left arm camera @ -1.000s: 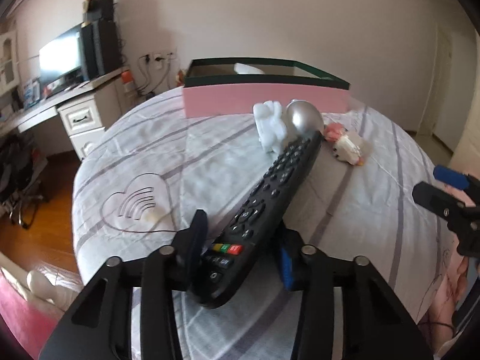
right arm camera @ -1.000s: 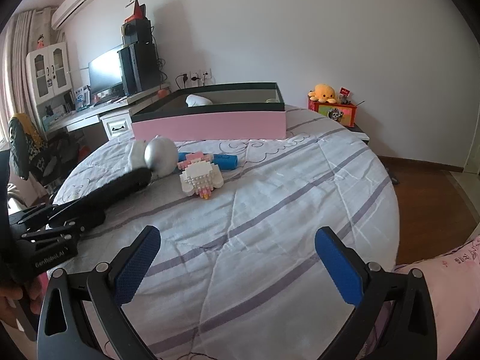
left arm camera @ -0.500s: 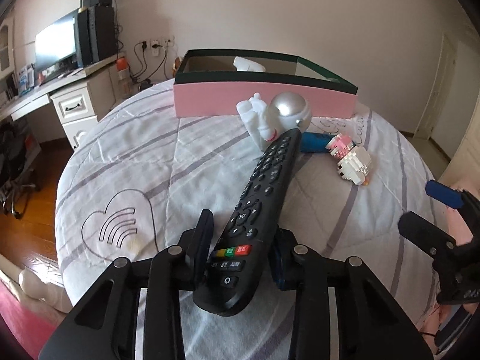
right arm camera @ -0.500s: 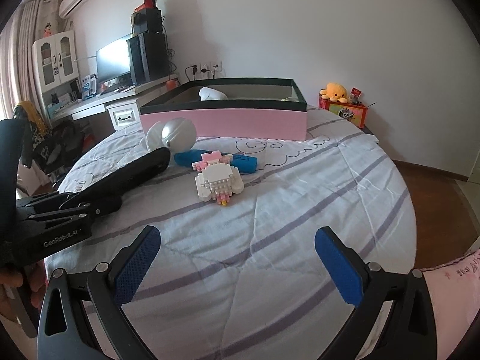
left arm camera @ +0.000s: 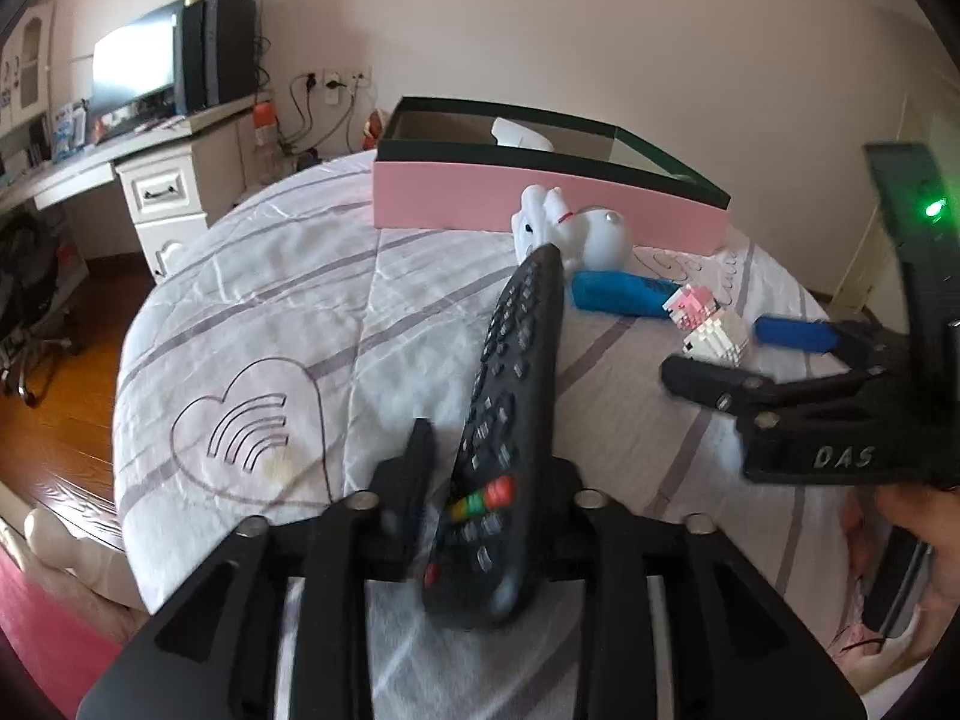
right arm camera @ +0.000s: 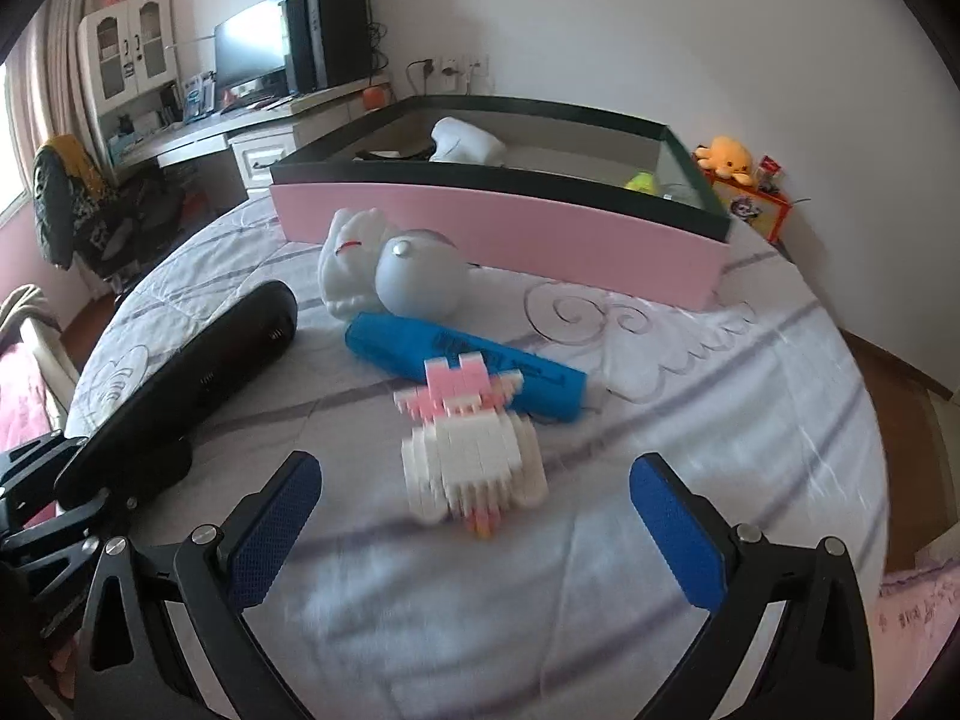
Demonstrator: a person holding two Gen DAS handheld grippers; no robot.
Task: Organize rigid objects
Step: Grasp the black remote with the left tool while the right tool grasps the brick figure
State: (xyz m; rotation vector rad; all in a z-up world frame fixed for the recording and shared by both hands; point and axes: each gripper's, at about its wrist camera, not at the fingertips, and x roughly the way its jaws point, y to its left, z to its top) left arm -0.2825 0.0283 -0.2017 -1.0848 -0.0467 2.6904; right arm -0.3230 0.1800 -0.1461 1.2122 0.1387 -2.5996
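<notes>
A black remote lies lengthwise between the jaws of my left gripper, its far end raised off the bed. Those jaws are opening, and a strip of sheet shows between the left finger and the remote. My right gripper is open wide just in front of a pink-and-white block figure, which sits between its blue pads untouched. Behind it lie a blue tube and a white astronaut figure. A pink box with a dark rim stands at the back.
In the box are a white item and a yellow-green one. Past the bed's left edge stand a desk with a monitor and a chair draped in clothes. An orange plush sits on a small box at the right.
My right gripper has come forward to the block figure and now shows large in the left wrist view. The left jaws have widened and the remote has rolled partly onto its side.
</notes>
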